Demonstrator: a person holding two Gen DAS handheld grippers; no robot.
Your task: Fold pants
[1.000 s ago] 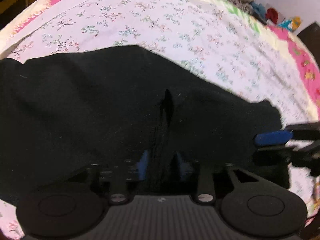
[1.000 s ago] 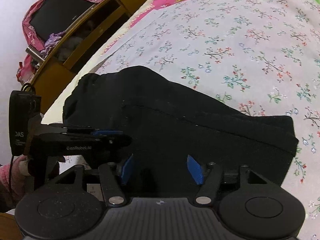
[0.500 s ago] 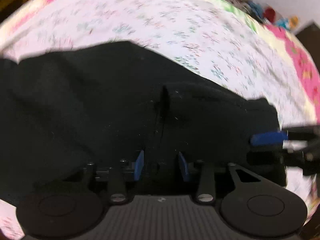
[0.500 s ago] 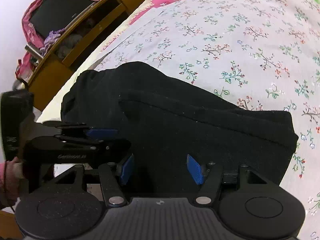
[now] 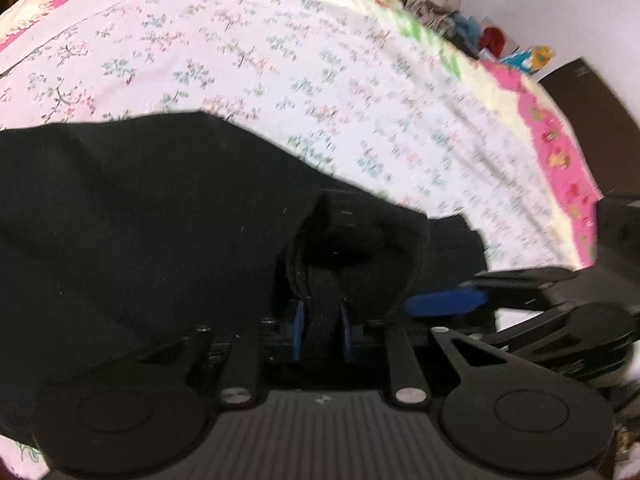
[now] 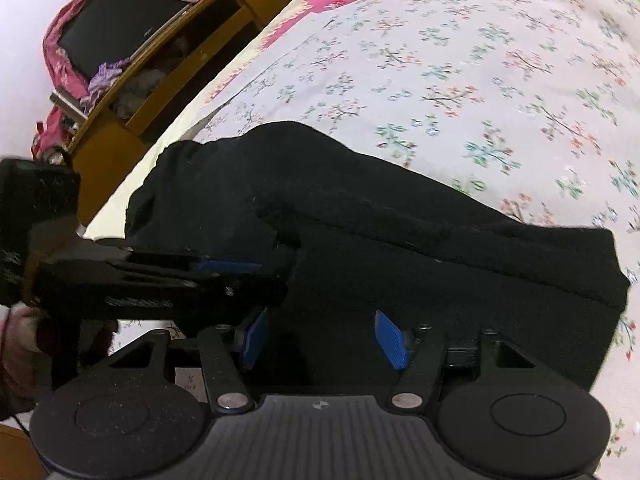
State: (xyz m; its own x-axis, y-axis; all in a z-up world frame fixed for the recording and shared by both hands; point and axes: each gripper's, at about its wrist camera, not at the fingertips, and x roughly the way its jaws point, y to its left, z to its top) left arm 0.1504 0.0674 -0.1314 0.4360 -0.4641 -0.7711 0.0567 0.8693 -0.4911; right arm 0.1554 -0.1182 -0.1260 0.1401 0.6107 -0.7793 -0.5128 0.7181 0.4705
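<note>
Left hand-held gripper (image 5: 321,332) now closing on a bunched fold of black pants (image 5: 140,220), earlier apart; right hand-held gripper (image 6: 324,338) unchanged, open

Left gripper (image 5: 322,330): pitched steeply down, jaws closing, blue pads (image 5: 298,330) nearly together, thick ridge of black pants (image 5: 140,240) pinched up between them. Seen from right wrist: reaches in from left edge of frame, fingers level, tips buried in fabric. Hand in pink sleeve (image 6: 18,344) behind it, at left edge.

Right gripper (image 6: 322,338): pitched down likewise, jaws parted about halfway, blue pads (image 6: 390,338) apart, fabric between and beneath, nothing pinched. Just beside left gripper, side by side.
</note>
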